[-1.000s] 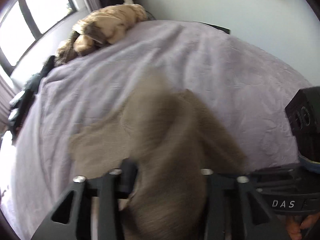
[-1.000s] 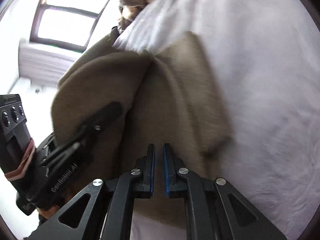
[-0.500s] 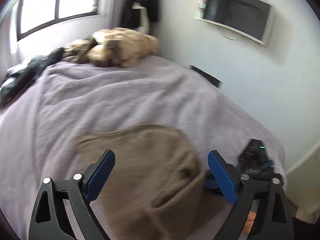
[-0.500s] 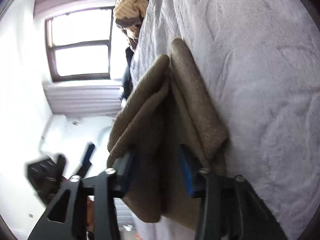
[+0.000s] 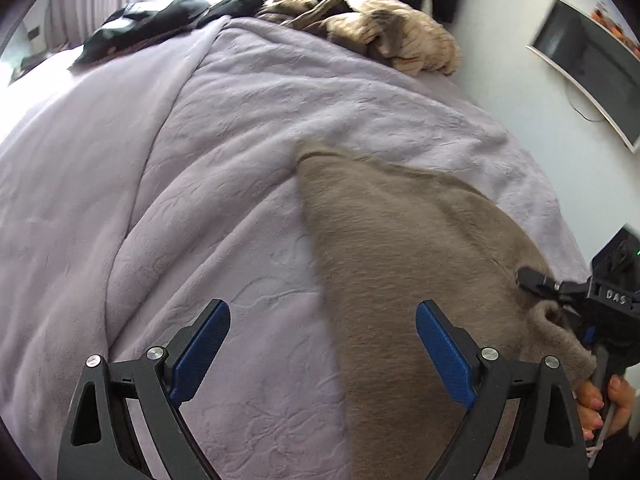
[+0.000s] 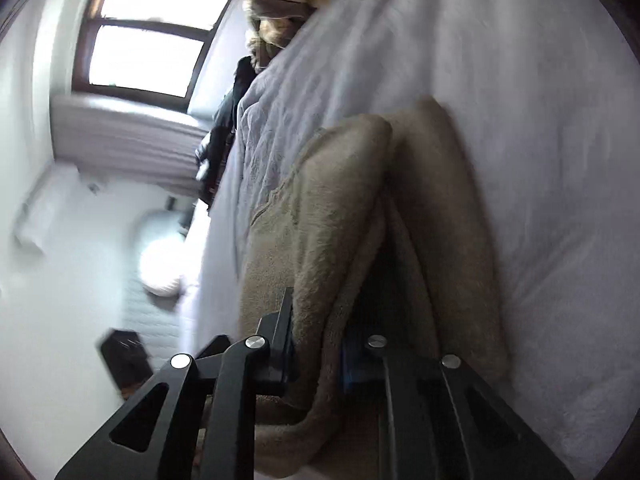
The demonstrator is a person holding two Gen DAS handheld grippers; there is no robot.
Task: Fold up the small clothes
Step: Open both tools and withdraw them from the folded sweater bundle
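Note:
A small taupe fleece garment (image 5: 404, 264) lies folded on the lilac bedspread (image 5: 224, 128). My left gripper (image 5: 322, 344) is open and empty, hovering just above the bed at the garment's left edge. My right gripper (image 6: 318, 356) has its jaws partly apart with a thick fold of the garment (image 6: 340, 216) between them; I cannot tell whether they press on it. The right gripper also shows at the right edge of the left wrist view (image 5: 560, 292), at the garment's near corner.
A heap of tan and striped clothes (image 5: 380, 28) and dark clothes (image 5: 160, 24) lie at the far end of the bed. A wall screen (image 5: 592, 68) hangs to the right. A window (image 6: 152, 36) and radiator are beside the bed.
My left gripper let go of the garment, opened wide and swung left. My right gripper's jaws opened from shut, with a fold of the garment now between them. The garment dropped flat onto the bed.

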